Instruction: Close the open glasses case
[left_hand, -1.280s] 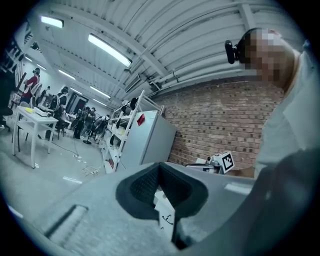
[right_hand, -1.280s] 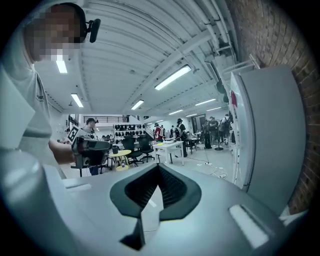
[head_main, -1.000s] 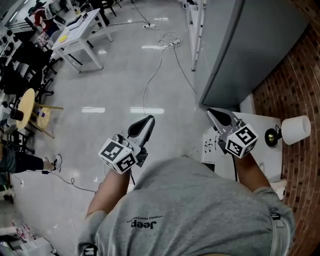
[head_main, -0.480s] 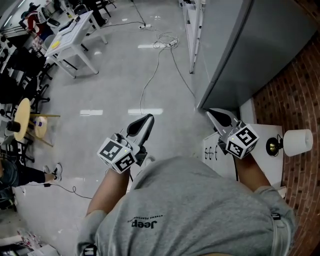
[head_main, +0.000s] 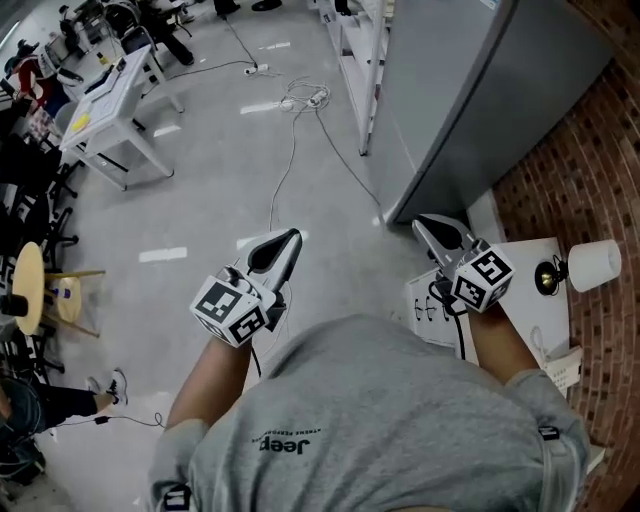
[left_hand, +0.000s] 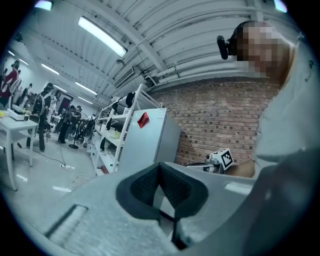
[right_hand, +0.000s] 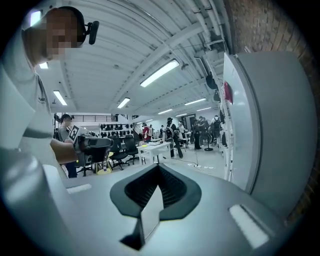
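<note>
turning, no case yet

the person is turning toward the white table (head_main: 530, 262) at 3 o'clock, now showing more fully. left gripper (head_main: 284, 240) and right gripper (head_main: 426, 224) are staying closed, empty. the glasses case is showing nowhere, so closing is still waiting.

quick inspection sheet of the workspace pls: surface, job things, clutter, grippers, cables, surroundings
surface: small white table against the brick wall, at the person's right
job's things: nothing seen; no glasses case made out
clutter: lamp on the table
grippers: left hand-held gripper and right hand-held gripper both shut, nothing between the jaws
cables: white cables loose on the floor
surroundings: grey cabinet, white desk, chairs
</note>
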